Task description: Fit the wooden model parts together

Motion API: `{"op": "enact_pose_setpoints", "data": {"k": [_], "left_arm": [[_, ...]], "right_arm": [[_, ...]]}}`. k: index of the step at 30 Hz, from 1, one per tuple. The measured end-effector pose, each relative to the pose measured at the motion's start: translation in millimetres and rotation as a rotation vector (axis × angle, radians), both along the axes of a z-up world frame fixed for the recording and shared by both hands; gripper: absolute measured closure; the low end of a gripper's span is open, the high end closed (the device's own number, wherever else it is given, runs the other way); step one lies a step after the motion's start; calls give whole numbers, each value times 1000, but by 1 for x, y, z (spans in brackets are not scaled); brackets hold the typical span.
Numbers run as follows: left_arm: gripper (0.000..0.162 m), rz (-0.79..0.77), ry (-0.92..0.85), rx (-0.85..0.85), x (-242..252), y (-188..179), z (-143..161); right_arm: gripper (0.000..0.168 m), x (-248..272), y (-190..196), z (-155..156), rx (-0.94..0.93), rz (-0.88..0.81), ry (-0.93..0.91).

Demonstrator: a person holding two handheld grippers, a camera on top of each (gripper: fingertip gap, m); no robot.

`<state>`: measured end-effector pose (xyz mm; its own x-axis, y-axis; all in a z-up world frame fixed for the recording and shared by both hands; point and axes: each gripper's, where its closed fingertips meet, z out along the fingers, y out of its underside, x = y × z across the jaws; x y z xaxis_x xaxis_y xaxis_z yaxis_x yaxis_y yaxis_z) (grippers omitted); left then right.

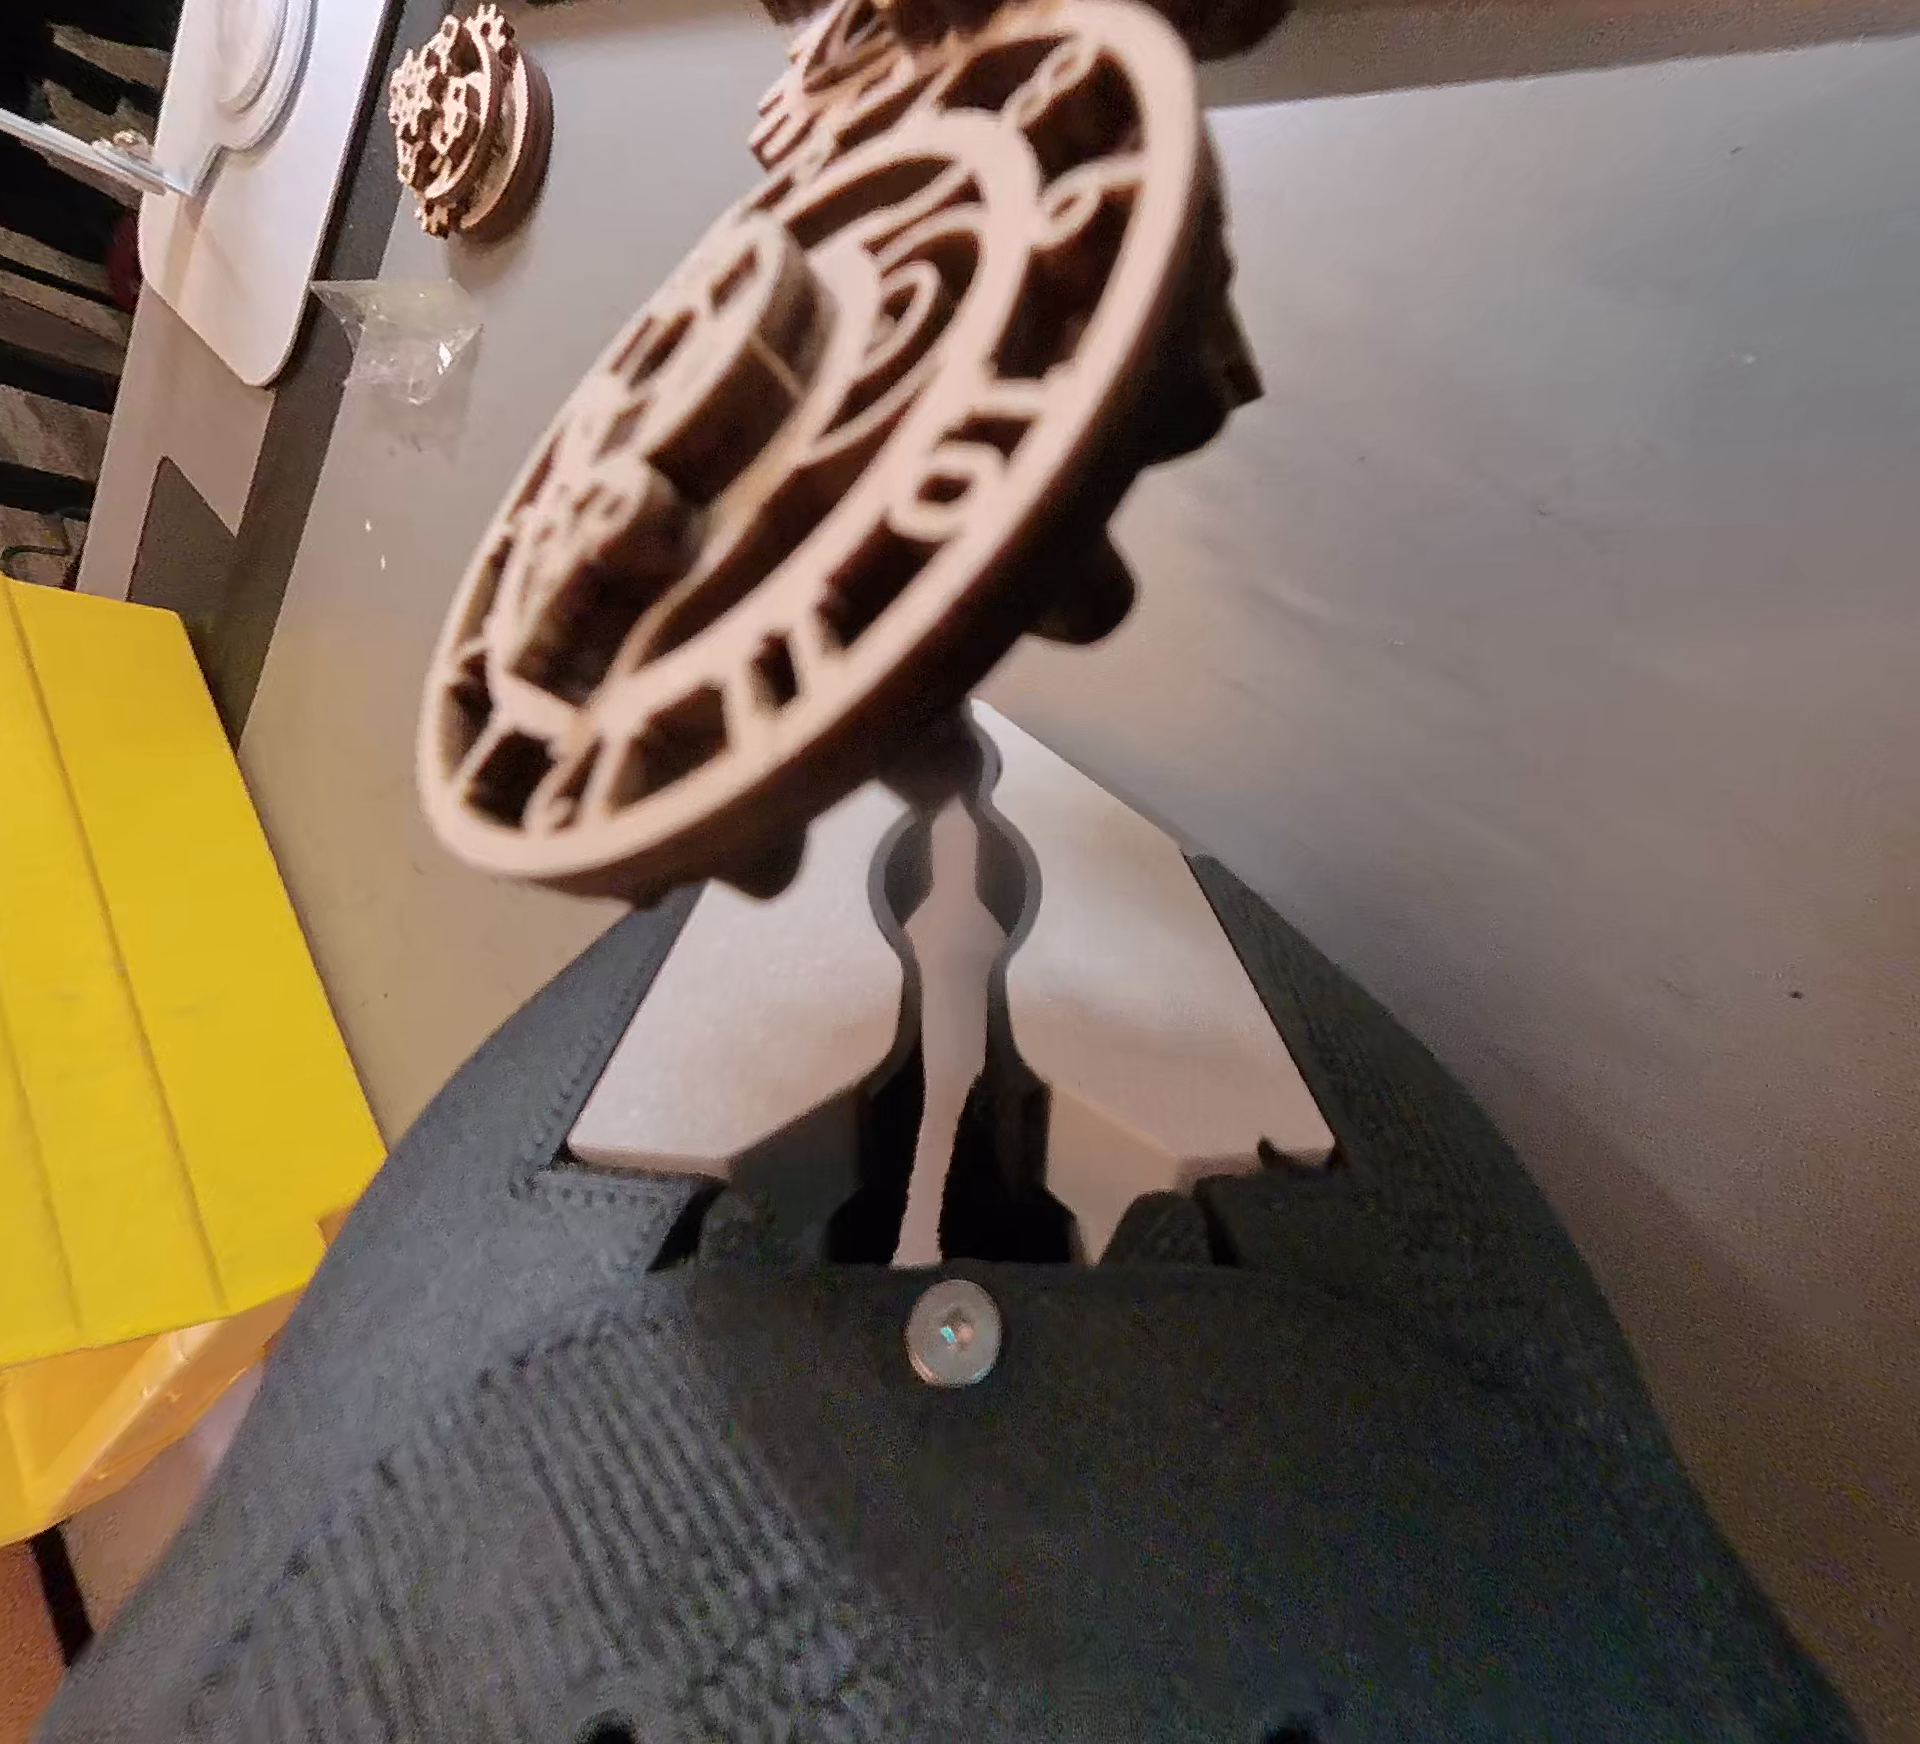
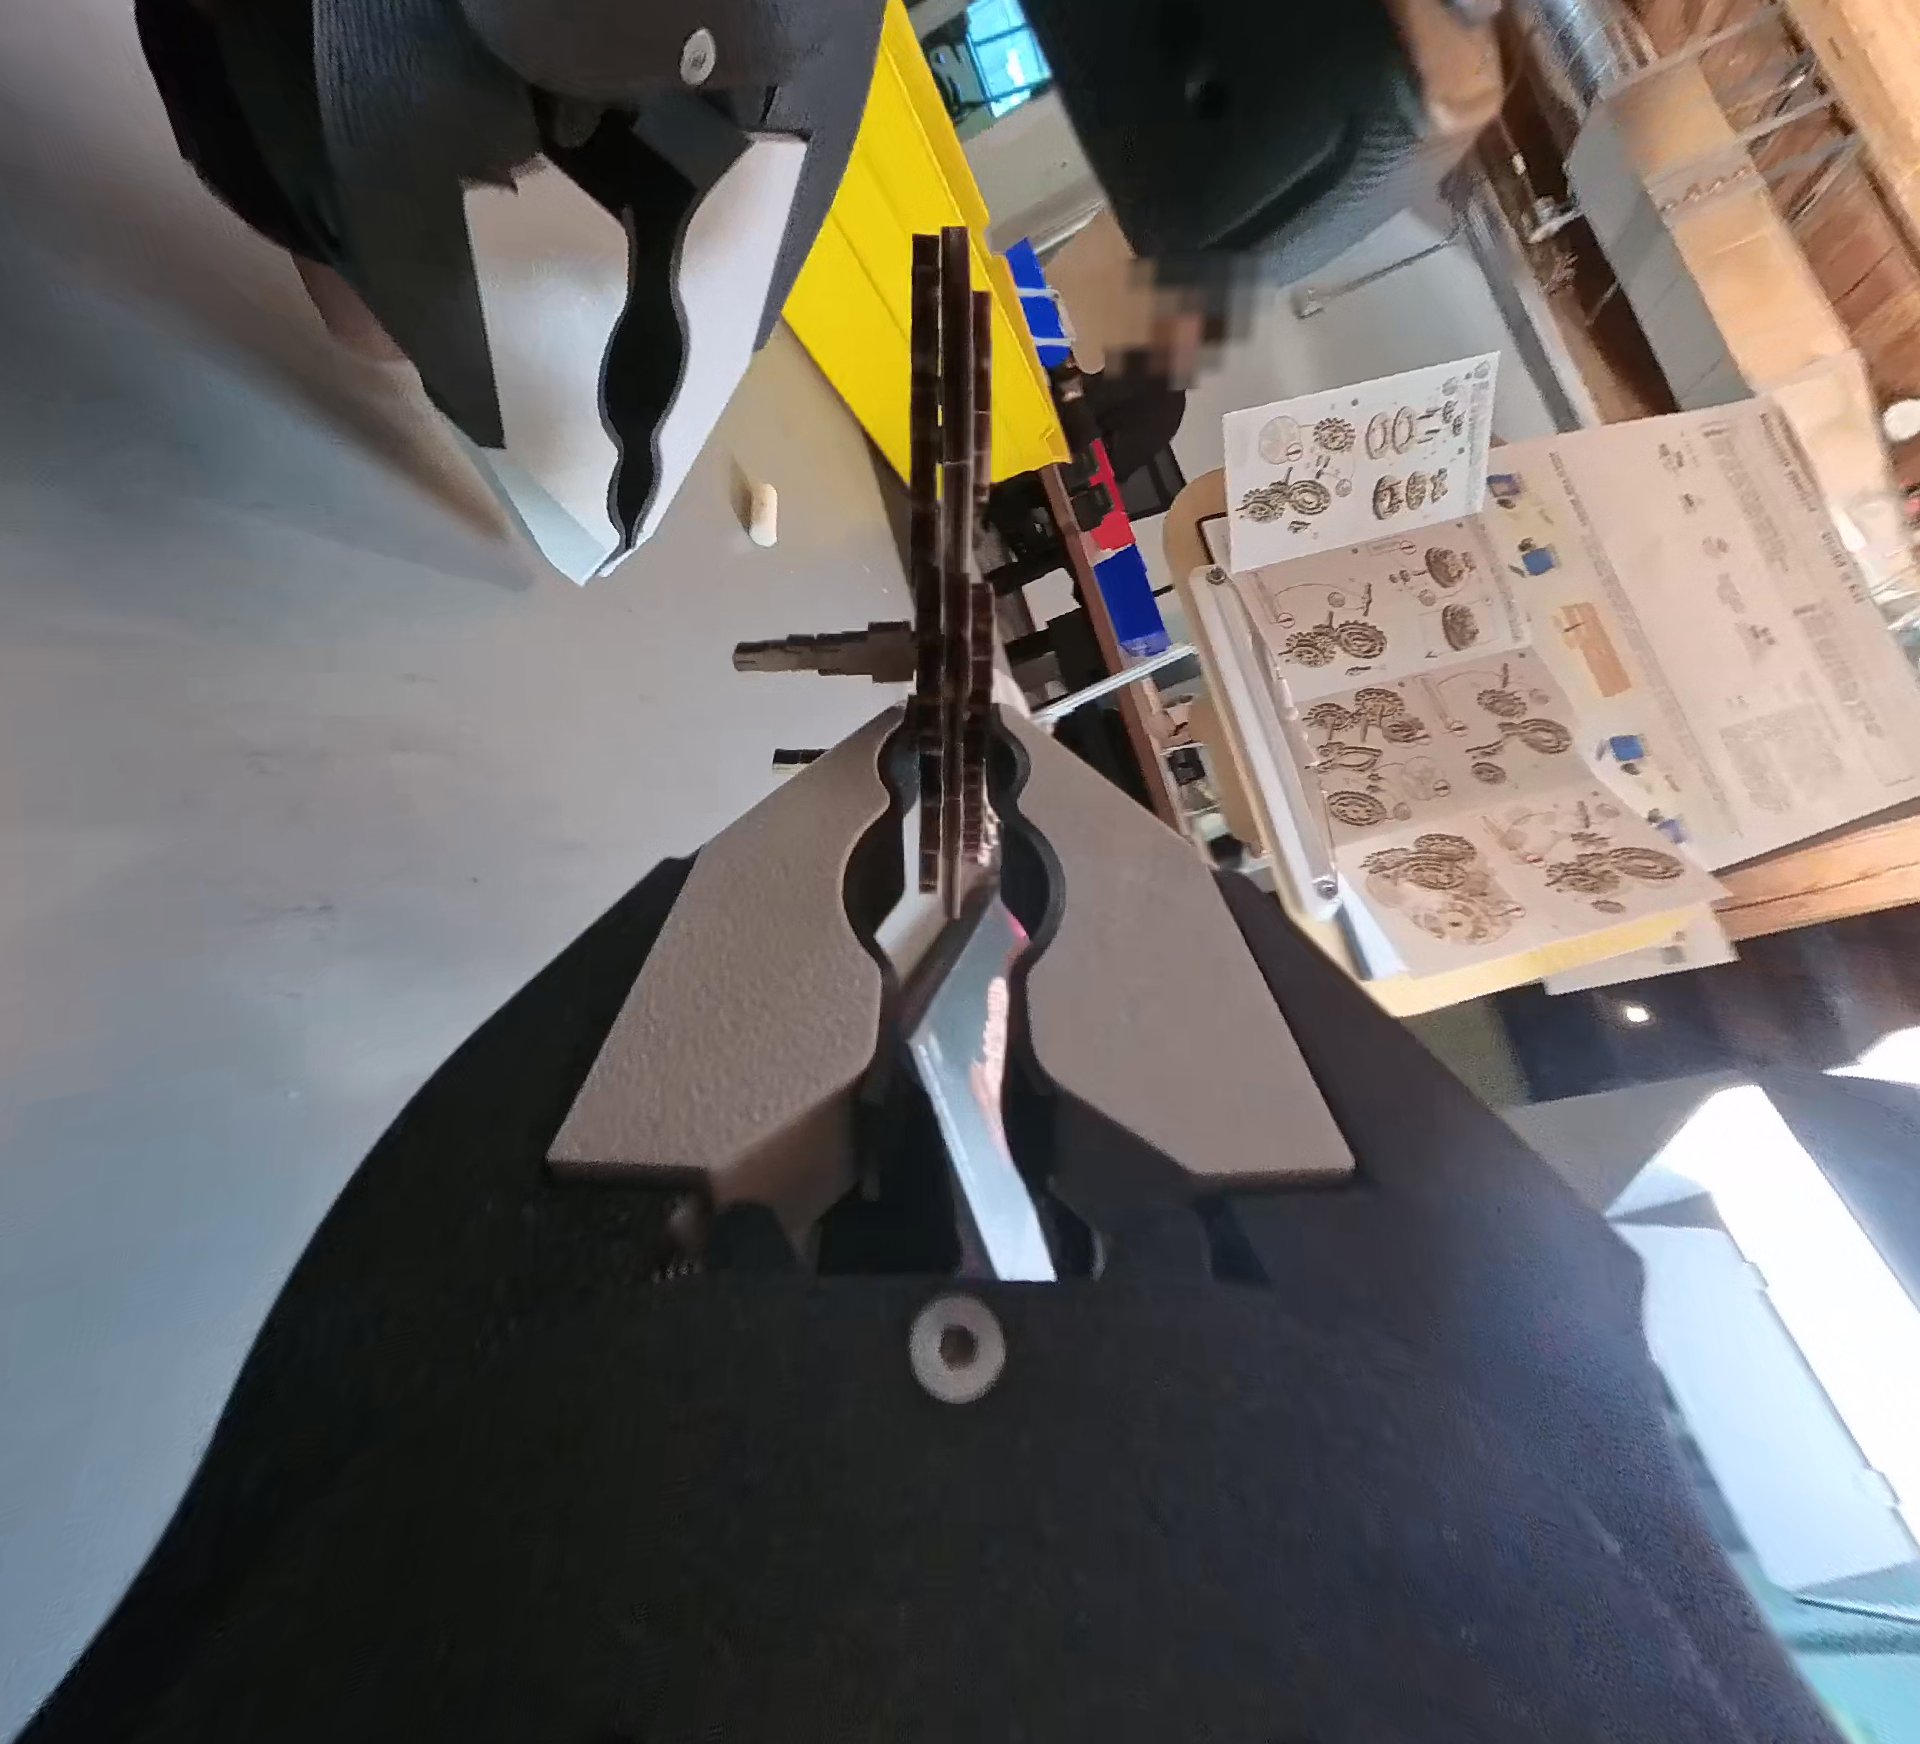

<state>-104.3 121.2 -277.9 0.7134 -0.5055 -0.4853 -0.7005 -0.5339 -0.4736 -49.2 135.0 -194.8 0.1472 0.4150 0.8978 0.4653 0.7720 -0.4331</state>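
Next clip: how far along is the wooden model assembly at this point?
Done: several gears and a large openwork wheel are joined into one wooden assembly. In hand: the right gripper is shut on its edge, holding it off the table; the left gripper is shut, empty, alongside. Left: a separate gear cluster lies unattached on the table.

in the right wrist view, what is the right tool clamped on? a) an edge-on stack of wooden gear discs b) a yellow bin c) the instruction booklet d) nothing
a: the right tool is closed around the lower edge of the wooden gear discs, seen edge-on between its grey fingers, while the yellow bin and instruction booklet lie farther off.
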Motion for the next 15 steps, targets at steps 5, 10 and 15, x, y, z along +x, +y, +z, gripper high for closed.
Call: {"op": "enact_pose_setpoints", "data": {"k": [5, 10, 15], "left_arm": [[162, 9, -4, 8, -1, 2, 1], [162, 9, 0, 5, -2, 2, 2], [162, 9, 1, 1, -1, 2, 4]], "right_arm": [[158, -2, 0, -5, -42, 8, -3], [158, -2, 3, -6, -62, 1, 1], [158, -3, 4, -8, -105, 1, 1]]}}
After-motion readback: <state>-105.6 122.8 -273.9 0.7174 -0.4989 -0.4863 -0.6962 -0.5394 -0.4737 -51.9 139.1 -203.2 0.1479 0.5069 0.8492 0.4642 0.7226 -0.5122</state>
